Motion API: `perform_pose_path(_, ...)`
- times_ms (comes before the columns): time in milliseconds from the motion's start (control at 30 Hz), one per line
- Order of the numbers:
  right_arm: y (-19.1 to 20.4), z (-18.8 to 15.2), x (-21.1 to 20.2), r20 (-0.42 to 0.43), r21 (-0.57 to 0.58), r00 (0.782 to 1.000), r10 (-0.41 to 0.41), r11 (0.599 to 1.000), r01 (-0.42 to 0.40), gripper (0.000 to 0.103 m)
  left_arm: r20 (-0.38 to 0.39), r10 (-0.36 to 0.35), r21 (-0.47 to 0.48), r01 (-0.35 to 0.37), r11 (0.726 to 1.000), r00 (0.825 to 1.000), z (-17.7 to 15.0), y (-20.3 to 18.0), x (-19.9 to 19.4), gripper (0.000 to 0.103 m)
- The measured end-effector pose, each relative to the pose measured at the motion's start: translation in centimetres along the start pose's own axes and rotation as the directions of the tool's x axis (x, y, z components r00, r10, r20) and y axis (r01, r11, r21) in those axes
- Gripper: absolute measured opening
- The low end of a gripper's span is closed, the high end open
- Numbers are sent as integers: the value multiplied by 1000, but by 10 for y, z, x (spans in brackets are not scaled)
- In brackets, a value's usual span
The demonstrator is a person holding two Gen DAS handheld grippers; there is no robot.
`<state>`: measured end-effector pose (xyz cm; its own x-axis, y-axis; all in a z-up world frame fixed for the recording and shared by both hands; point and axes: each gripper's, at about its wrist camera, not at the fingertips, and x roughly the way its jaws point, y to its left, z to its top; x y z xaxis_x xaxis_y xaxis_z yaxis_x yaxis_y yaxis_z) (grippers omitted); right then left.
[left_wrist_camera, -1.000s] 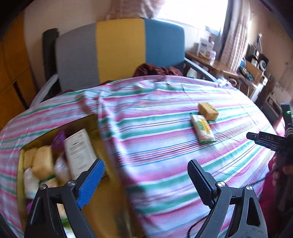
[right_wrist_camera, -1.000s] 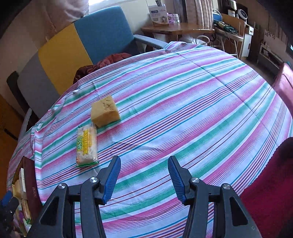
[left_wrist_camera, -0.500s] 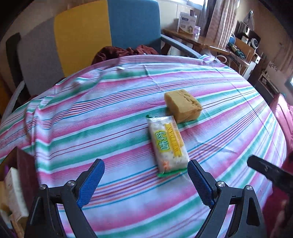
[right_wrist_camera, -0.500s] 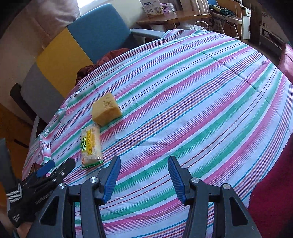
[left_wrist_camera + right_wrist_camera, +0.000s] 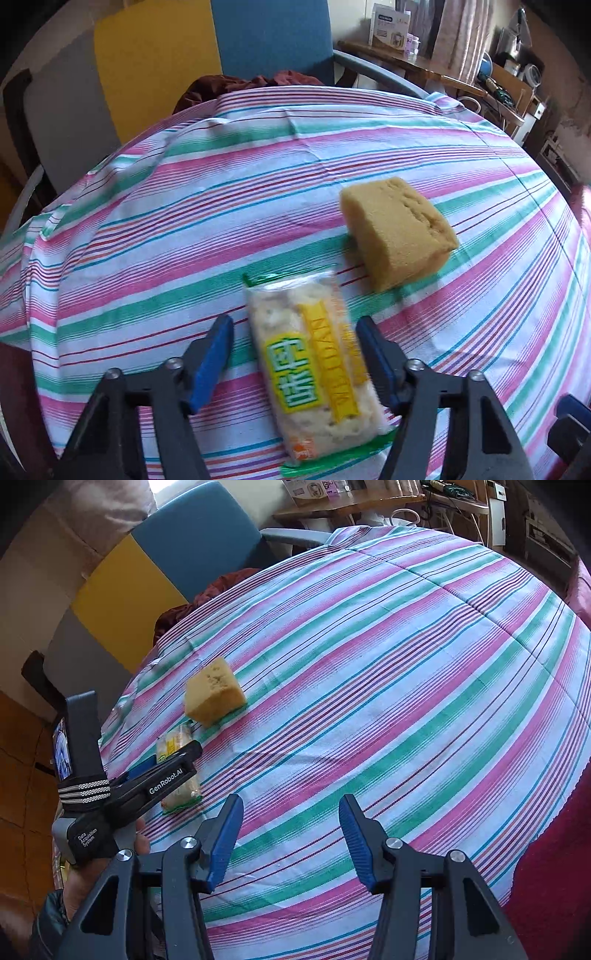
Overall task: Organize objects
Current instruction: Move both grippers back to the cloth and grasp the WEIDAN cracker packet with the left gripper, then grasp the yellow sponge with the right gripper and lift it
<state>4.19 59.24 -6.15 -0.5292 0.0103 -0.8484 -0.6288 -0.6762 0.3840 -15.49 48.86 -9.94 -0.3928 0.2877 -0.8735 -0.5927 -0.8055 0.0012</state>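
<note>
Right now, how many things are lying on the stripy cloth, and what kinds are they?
Snack packets: 1, the snack packet between the open fingers of the left tool
Yellow sponges: 1, the yellow sponge just beyond it
Total: 2

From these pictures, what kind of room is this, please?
Probably a home living or dining room: a table under a striped tablecloth, a colour-block armchair, and a cluttered wooden side desk by curtains.
</note>
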Motion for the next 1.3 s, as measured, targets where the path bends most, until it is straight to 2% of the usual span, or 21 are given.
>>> perform_pose_path(67,0,0,0,-2,-2,1000,-3,1000,3,55,2,-12,-5,12,1000,1000,-4,8,-4,52)
perform_pose_path(133,0,1,1,-4,-4,1000,-8,1000,8,55,-5,-32,-17,32,999,999,-10,15,-8,48)
perform_pose_path(267,0,2,3,-17,-12,1000,-20,1000,20,55,-2,-46,8,46,999,999,-31,21,-20,48)
perform_pose_path(500,7,3,8,-58,-57,997,-50,997,47,55,68,-53,12,52,999,996,-73,30,-43,48)
perform_pose_path(700,44,21,9,-40,-200,997,-64,978,55,55,91,-58,11,57,998,994,-80,33,-45,48)
perform_pose_path(767,59,34,13,-22,-241,998,-61,969,54,64,96,-60,7,59,998,994,-81,34,-45,48)
perform_pose_path(933,92,67,44,-16,-347,996,-90,935,79,69,112,-72,-2,72,997,991,-82,35,-44,48)
perform_pose_path(1100,114,92,85,-17,-402,989,-149,906,130,72,136,-69,9,68,998,988,-85,33,-45,49)
perform_pose_path(1300,123,102,129,-58,-432,973,-225,884,179,73,140,-74,-5,76,997,987,-85,34,-45,49)
